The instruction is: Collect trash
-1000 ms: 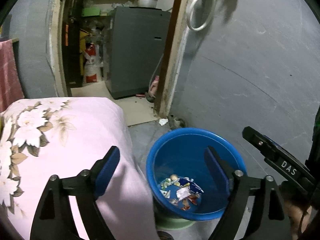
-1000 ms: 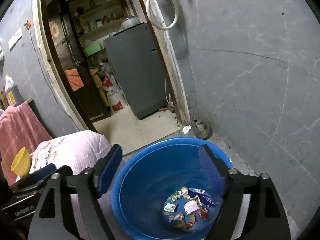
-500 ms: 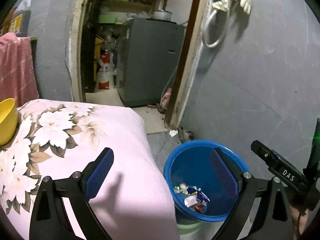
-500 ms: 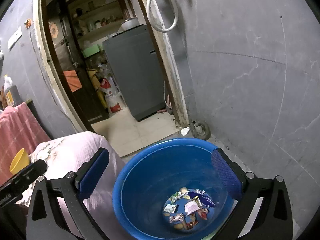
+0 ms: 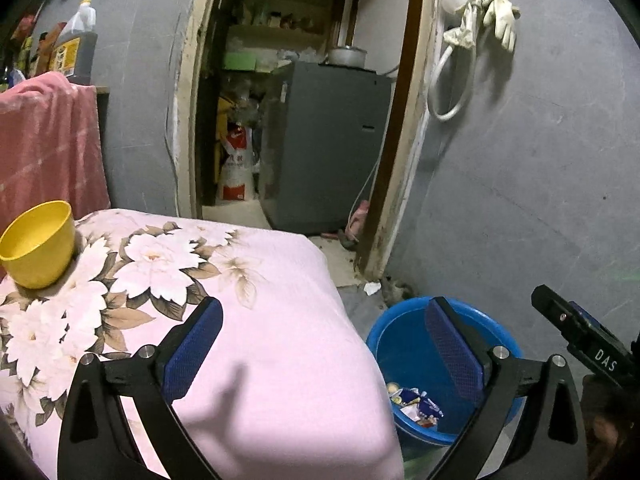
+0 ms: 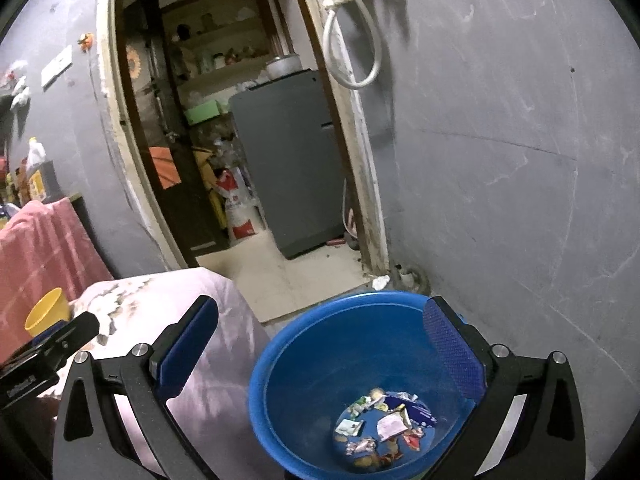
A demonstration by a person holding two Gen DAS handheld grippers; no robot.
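Note:
A blue plastic bucket (image 6: 304, 352) stands on the floor beside a pink flowered cushion (image 5: 248, 276). Several scraps of trash (image 6: 384, 424) lie on its bottom, wrappers and bits of paper. My right gripper (image 6: 320, 344) hangs open above the bucket's near rim, nothing between its blue pads. My left gripper (image 5: 324, 344) is open too, over the cushion's right edge, and holds nothing. The bucket (image 5: 404, 344) shows at the lower right of the left wrist view, with trash (image 5: 416, 400) inside it. The right gripper's tip (image 5: 576, 332) pokes in at that view's right edge.
A yellow bowl (image 5: 38, 244) sits on the cushion's far left. A pink towel (image 5: 44, 140) hangs behind it. An open doorway (image 6: 240, 160) leads to a grey appliance (image 5: 324, 148) and a sack. A white hose (image 6: 352, 44) and gloves hang on the grey wall.
Both grippers' jaws have spread wider. The left gripper has swung left and risen, so the cushion and yellow bowl fill its view. The right gripper has drawn back slightly from the bucket.

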